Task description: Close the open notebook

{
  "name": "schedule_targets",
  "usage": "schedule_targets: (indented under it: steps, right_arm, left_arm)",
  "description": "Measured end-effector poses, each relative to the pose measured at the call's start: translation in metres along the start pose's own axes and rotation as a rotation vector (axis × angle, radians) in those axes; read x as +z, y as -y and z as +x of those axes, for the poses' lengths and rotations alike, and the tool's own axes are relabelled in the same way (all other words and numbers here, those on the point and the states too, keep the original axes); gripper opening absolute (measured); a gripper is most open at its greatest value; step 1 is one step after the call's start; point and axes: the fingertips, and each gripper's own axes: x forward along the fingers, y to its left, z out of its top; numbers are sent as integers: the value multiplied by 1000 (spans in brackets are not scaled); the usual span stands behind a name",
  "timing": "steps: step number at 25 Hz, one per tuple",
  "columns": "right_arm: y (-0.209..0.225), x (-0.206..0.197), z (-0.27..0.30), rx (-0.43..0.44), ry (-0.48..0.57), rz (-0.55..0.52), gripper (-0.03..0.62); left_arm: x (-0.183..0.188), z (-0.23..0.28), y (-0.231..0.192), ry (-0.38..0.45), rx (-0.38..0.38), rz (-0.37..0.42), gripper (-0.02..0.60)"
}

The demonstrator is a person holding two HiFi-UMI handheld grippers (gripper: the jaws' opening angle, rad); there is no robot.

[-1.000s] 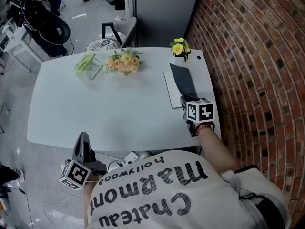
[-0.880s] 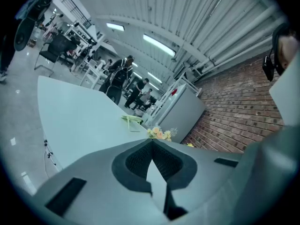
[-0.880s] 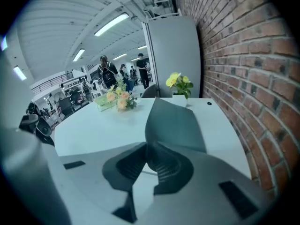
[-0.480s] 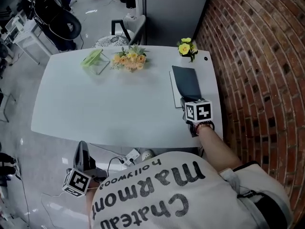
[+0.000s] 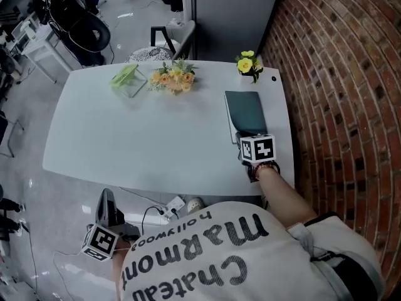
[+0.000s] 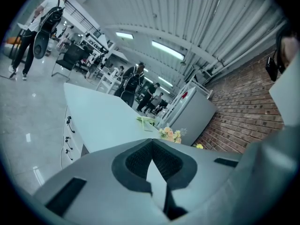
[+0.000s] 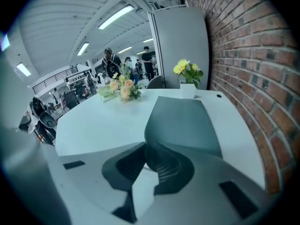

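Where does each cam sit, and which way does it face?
Head view: on the head, steeply down at the table; shows shirt, left gripper, right gripper.
Left gripper view: on left gripper, off the table's near edge, facing across it; jaws shut, empty.
Right gripper view: on right gripper, facing over the notebook along the brick wall; jaws shut on its cover.
Shared: all three show table and bouquet.

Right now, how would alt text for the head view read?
A person's right gripper is at the near end of a dark notebook on a white table by a brick wall. Flowers sit at the far edge.
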Motion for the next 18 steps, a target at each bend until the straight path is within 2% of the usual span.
schedule_targets:
  steps: [8, 18]
  right_arm:
    - [-4, -8, 10, 46, -6, 23, 49]
    - [-1, -10, 10, 35, -34, -24, 57]
  left_arm:
    - [-7, 2, 8, -22, -5, 15, 0]
    - [-16, 2, 16, -24, 5, 10, 0]
